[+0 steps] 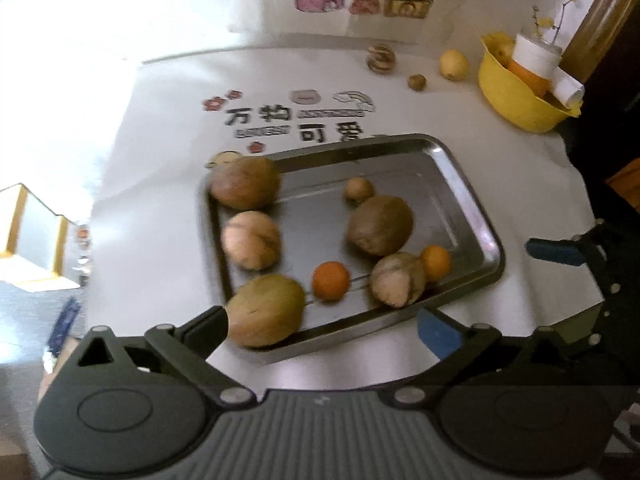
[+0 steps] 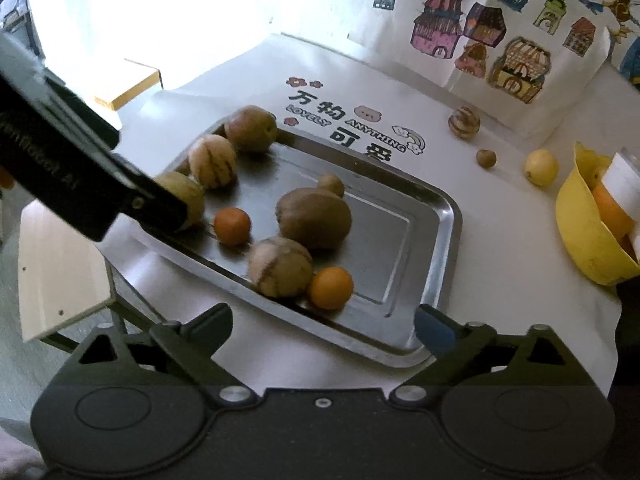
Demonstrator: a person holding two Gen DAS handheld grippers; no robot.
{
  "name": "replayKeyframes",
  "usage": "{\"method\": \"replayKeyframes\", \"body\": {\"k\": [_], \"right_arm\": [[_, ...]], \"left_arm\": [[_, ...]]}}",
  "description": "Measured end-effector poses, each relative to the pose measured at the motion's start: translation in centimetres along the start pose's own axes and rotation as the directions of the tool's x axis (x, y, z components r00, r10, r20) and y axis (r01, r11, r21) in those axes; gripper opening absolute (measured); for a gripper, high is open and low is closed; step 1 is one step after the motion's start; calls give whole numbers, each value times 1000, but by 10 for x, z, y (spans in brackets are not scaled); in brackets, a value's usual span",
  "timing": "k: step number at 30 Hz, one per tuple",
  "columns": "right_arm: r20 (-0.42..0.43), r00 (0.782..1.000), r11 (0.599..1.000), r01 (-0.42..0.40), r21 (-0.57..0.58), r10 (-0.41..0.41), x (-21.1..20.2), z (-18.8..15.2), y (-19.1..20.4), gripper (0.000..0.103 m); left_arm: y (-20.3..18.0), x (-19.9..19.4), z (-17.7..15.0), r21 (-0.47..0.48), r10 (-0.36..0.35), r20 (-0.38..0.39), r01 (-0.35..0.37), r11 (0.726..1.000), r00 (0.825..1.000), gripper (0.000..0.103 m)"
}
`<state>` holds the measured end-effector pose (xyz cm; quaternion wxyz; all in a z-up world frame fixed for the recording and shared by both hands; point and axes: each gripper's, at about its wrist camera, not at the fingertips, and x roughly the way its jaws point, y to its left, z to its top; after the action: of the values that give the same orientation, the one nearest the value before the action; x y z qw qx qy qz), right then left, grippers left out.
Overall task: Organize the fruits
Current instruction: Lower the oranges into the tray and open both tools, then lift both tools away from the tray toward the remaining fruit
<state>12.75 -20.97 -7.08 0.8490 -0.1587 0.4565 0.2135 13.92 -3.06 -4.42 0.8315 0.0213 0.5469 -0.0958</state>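
A steel tray holds several fruits: brown kiwis, striped pale melons, two small oranges and a small brown longan. My left gripper is open at the tray's near edge, its left finger beside a greenish kiwi. My right gripper is open and empty at the tray's near edge. On the table beyond lie a striped round fruit, a small brown fruit and a yellow fruit.
A yellow bowl with an orange item and white rolls stands at the table's right side. Printed paper bags stand at the back. The left gripper's body crosses the tray's left end. A wooden stool sits left of the table.
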Motion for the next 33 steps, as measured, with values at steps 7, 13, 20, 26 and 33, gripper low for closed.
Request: {"method": "replayKeyframes", "body": {"k": [7, 13, 20, 26, 33], "right_arm": [[-8, 999, 999, 35, 3, -35, -8, 1, 16, 102], [-46, 996, 996, 77, 45, -75, -6, 0, 13, 102], [-75, 987, 982, 150, 118, -142, -5, -1, -10, 102], [-77, 981, 963, 191, 190, -179, 8, 3, -45, 102], [-57, 980, 942, 201, 269, -193, 35, 24, -93, 102]], "left_arm": [[22, -12, -27, 9, 80, -39, -80, 997, 996, 103], [45, -10, -44, -21, 147, -93, -150, 988, 985, 103], [68, -3, -45, -54, 183, -143, -193, 980, 973, 103], [71, 10, -14, -34, 210, -155, -218, 975, 965, 103], [57, 32, 49, -33, 202, -132, -208, 978, 970, 103]]}}
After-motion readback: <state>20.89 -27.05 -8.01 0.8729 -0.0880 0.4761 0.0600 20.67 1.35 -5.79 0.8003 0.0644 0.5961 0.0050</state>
